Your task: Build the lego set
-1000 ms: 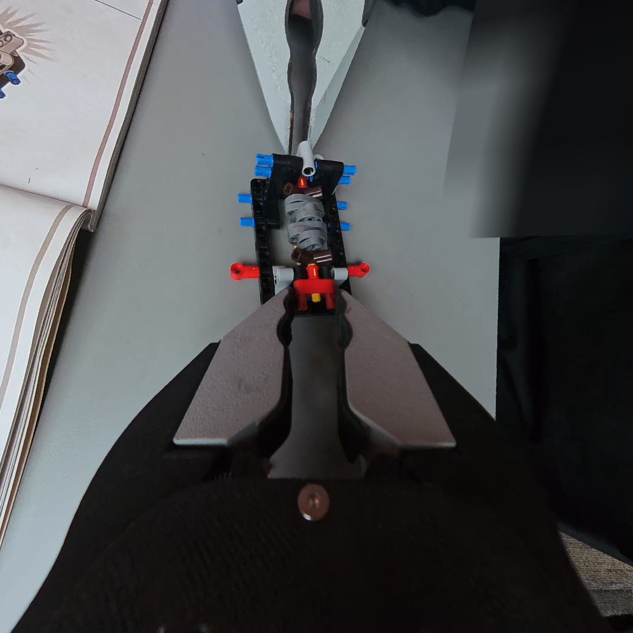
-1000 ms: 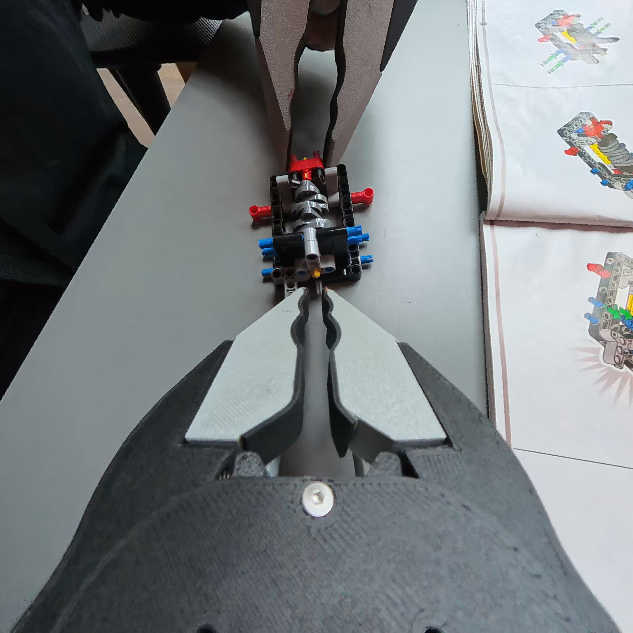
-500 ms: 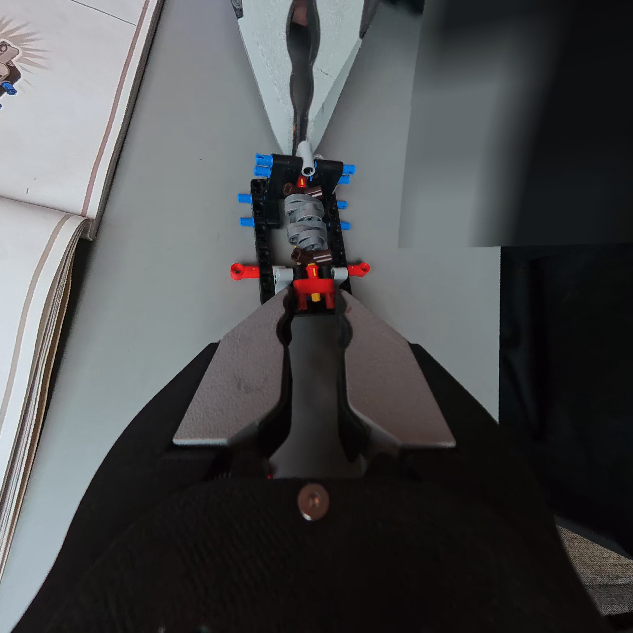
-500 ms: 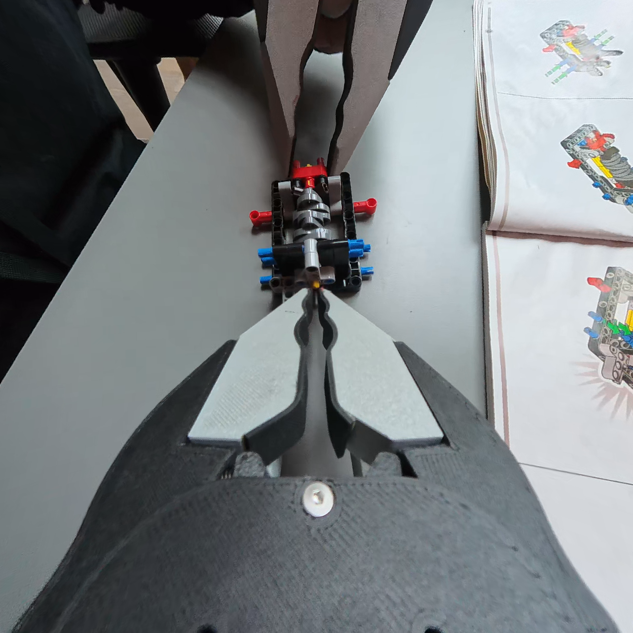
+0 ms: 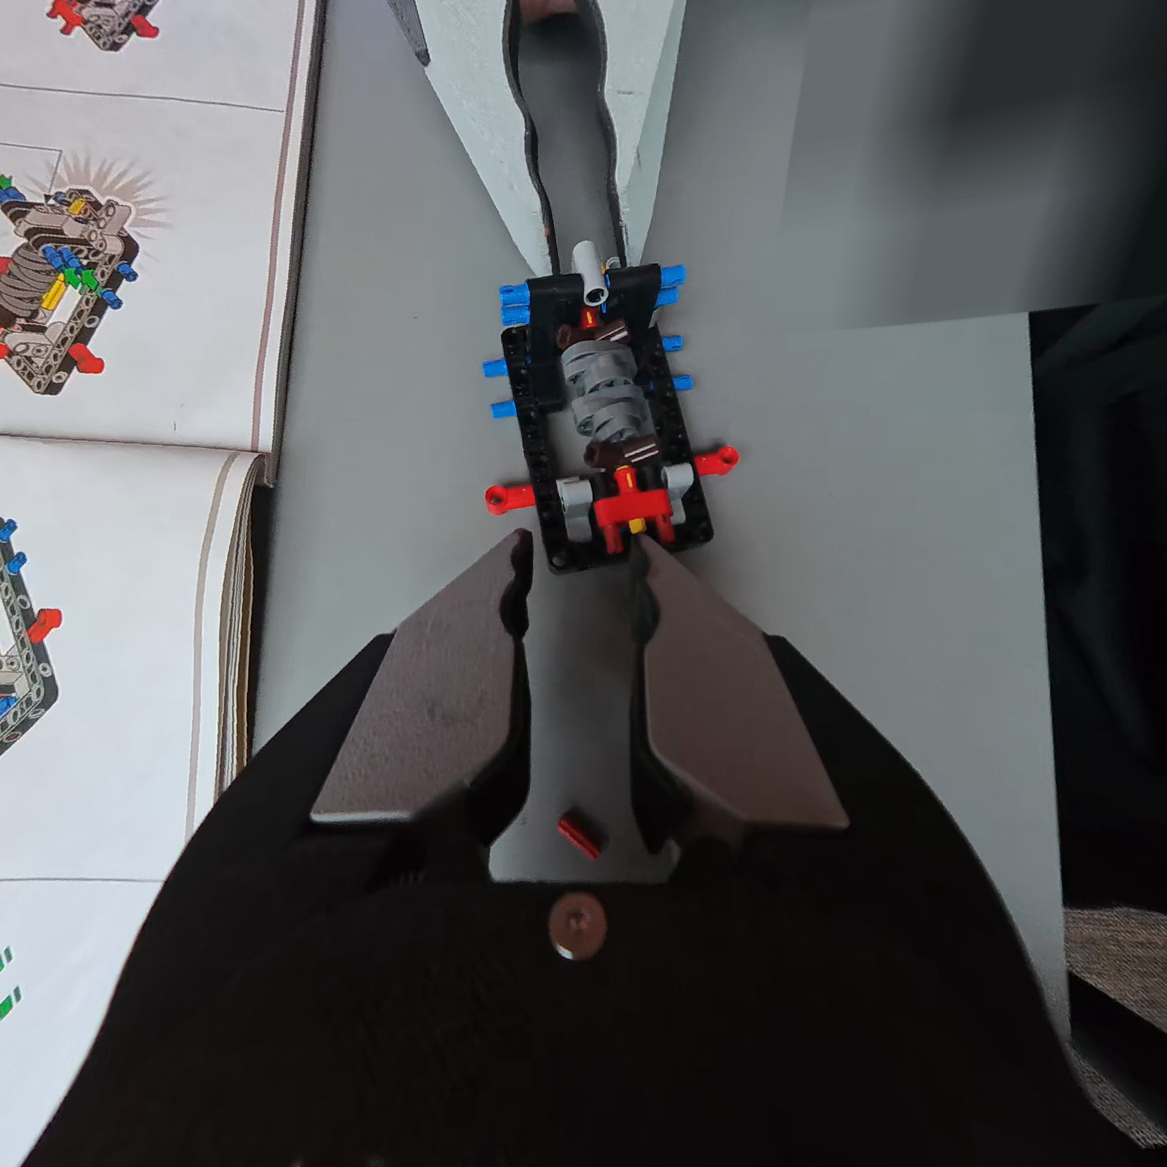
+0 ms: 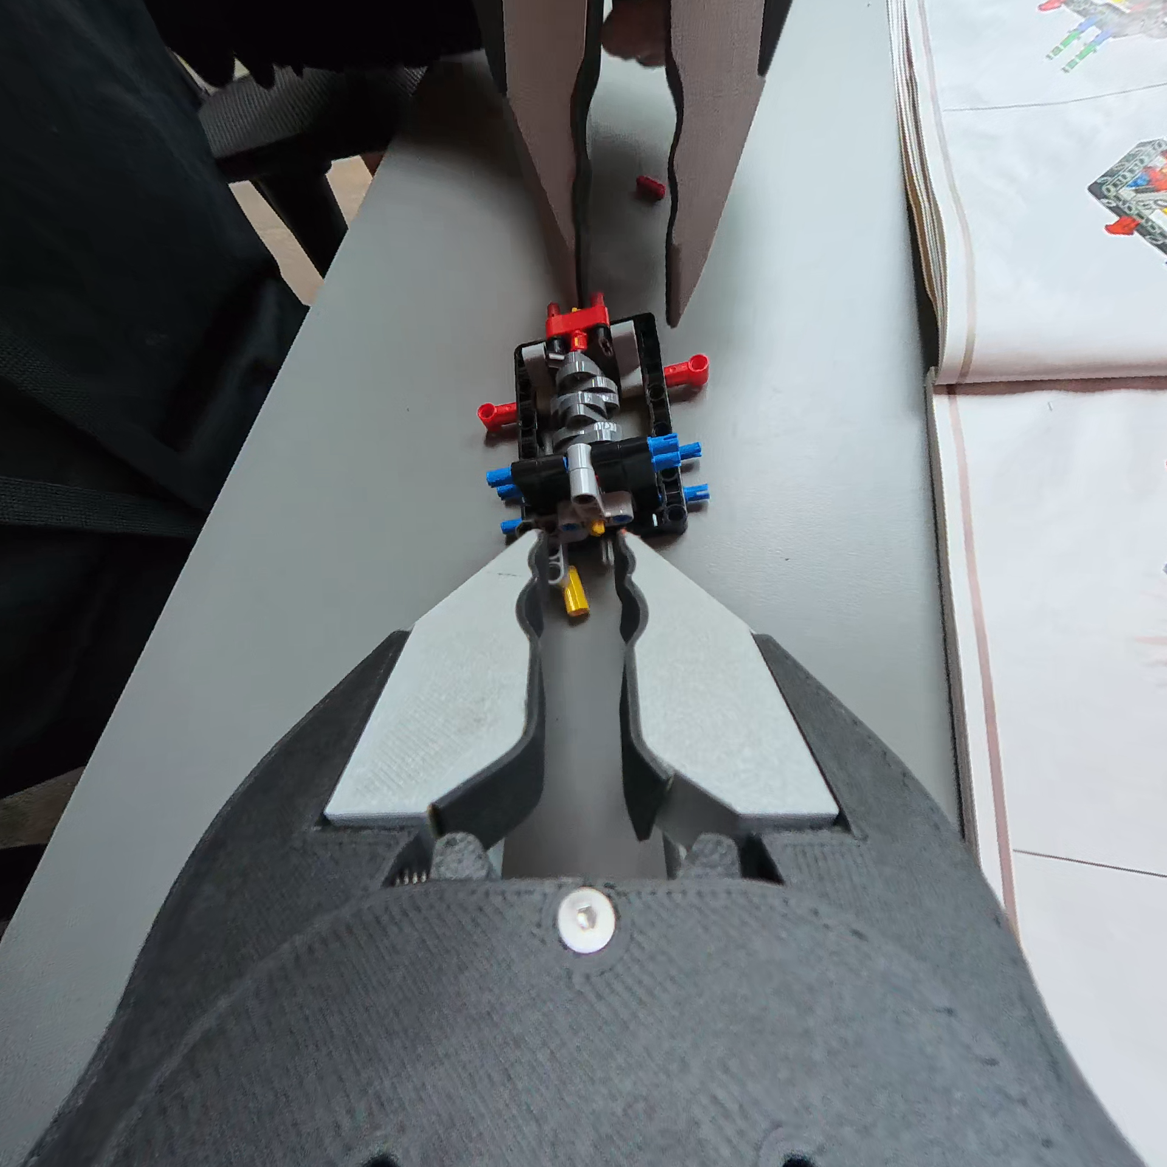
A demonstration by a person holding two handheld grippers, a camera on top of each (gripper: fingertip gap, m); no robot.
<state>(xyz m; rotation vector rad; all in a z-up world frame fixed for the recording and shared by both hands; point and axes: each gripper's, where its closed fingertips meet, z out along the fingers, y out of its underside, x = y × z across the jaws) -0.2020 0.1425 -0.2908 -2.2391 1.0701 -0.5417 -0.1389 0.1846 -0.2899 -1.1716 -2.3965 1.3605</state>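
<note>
Left wrist view shows my left gripper (image 5: 581, 549) spread, just touching the lego frame's (image 5: 609, 417) red end on the table (image 5: 391, 379). My right gripper (image 6: 578, 546) is spread too. I should squeeze slowly, straight.

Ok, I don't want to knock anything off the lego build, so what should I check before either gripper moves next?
1. Left gripper free of parts: ok, jaws apart and holding nothing.
2. Right gripper free of parts: ok, jaws apart and holding nothing.
3. Lego assembly settled: ok, it lies on the table between the two grippers.
4. All parts attached: not ok, a small red piece lies loose between the left fingers.
5. Right side clear: not ok, a yellow pin lies on the table between the right fingers.
6. Instruction booklet open: ok; whether at the right step, cannot tell.
</note>
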